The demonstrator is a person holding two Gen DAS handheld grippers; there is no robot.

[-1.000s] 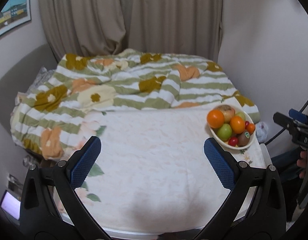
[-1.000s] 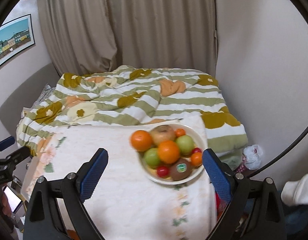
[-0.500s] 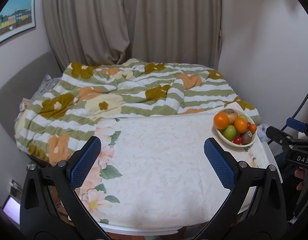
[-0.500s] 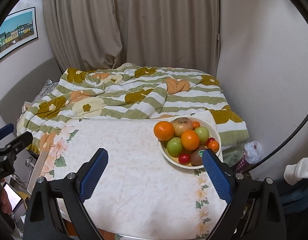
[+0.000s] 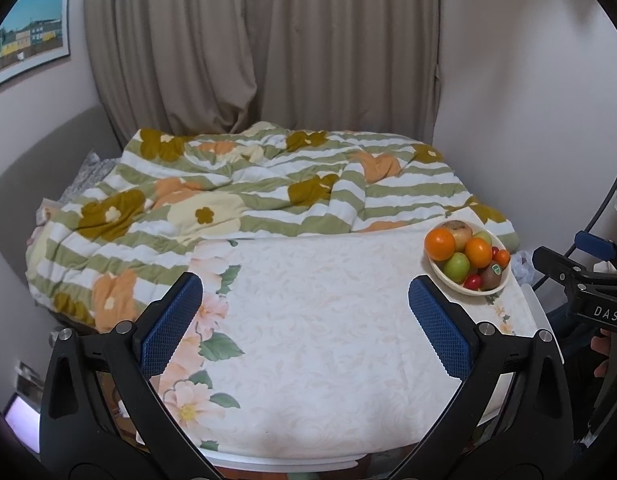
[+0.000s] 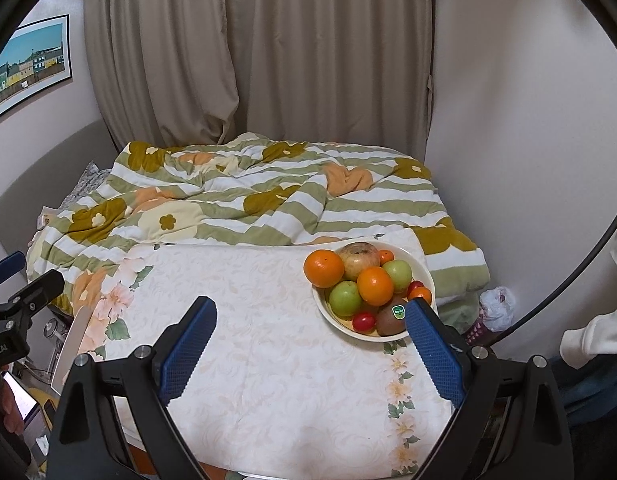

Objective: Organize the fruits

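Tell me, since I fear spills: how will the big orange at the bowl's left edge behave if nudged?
The round orange fruit sits high on the pile at the white bowl's rim, so it would likely roll out onto the floral tablecloth. Its skin looks smooth, perhaps slippery. It probably feels firm.

A floral cloth (image 5: pixel 328 340) covers the surface, its flower border running along the 9 o'clock edge. Beyond it, toward 12 o'clock, a bed carries a rumpled striped quilt (image 5: pixel 268 196) with green bands and orange and brown blossoms. Beige curtains (image 6: pixel 308 48) hang behind. A framed town picture (image 6: pixel 28 60) hangs at 10 o'clock. A crumpled plastic bag (image 6: pixel 496 306) lies at 3 o'clock.
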